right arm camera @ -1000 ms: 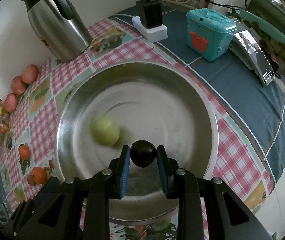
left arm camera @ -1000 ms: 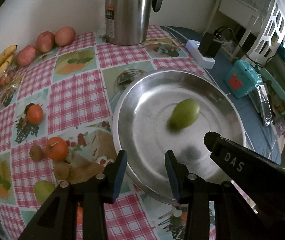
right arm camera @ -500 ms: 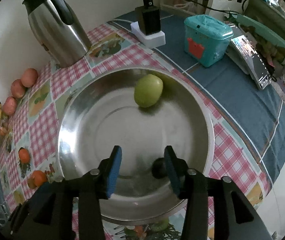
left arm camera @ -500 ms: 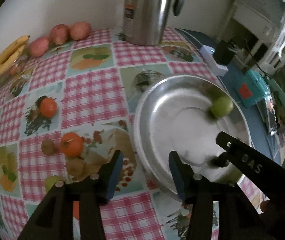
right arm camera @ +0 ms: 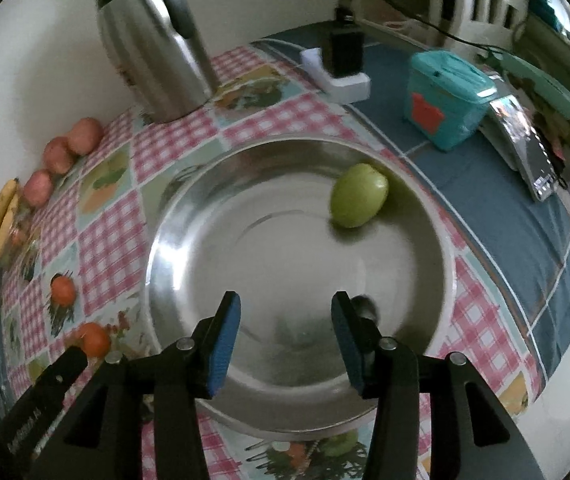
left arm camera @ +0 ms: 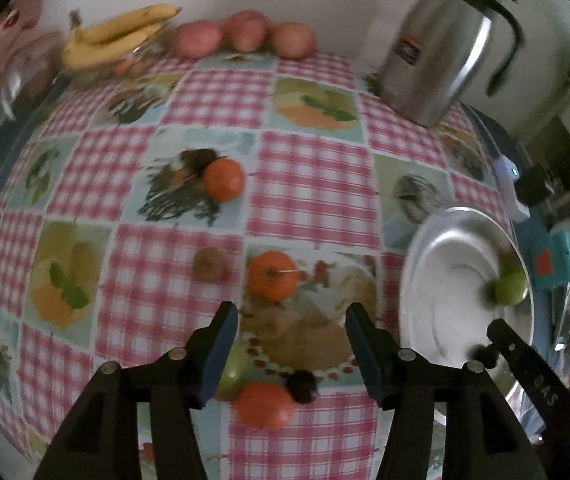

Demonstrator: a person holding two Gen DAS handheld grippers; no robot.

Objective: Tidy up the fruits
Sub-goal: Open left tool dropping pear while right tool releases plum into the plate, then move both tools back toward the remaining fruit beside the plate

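Left wrist: left claw (left arm camera: pixel 291 330) has just been opening, nothing between the jaws, and sits over loose fruit, with an orange (left arm camera: pixel 272 275) just ahead of centre and another orange (left arm camera: pixel 263 405) under it. Bowl (left arm camera: pixel 413 280) lies off right. Right claw (right arm camera: pixel 285 326) is open and empty over the bowl, dark fruit (right arm camera: pixel 365 307) just outside its right finger, so the left is nearer the oranges.

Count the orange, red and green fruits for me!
Orange: 3
Red: 3
Green: 2, one in the plate, one on the cloth
Total: 8
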